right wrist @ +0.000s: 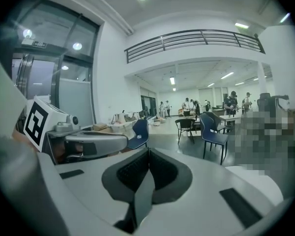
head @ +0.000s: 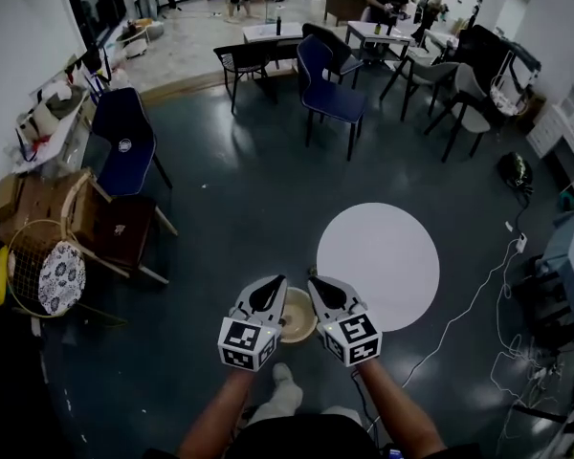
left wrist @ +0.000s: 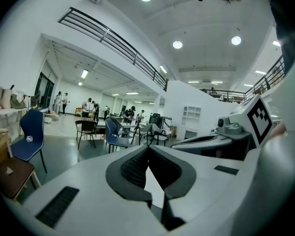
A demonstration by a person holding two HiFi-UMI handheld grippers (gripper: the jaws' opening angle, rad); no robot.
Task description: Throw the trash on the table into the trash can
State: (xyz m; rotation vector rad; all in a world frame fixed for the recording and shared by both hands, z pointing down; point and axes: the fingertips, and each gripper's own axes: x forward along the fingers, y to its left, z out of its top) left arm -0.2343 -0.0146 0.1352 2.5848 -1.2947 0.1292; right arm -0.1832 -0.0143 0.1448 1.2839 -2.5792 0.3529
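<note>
The head view looks down on a round white table (head: pixel 378 266) whose top is bare; no trash shows on it. Just left of it on the dark floor stands a beige round trash can (head: pixel 298 316), partly hidden by my grippers. My left gripper (head: pixel 275 283) and right gripper (head: pixel 316 283) hover side by side over the can, both pointing forward. In the left gripper view the left gripper (left wrist: pixel 147 147) has its jaws together with nothing between them. In the right gripper view the right gripper (right wrist: pixel 148 150) is likewise shut and holds nothing; the table's edge (right wrist: pixel 258 181) shows at lower right.
A blue chair (head: pixel 330 79) and darker chairs stand beyond the table. Another blue chair (head: pixel 124 142) and a wooden seat (head: pixel 115 228) are at the left, with a wire basket (head: pixel 43 266). Cables (head: pixel 478 295) trail across the floor at the right. People stand far back.
</note>
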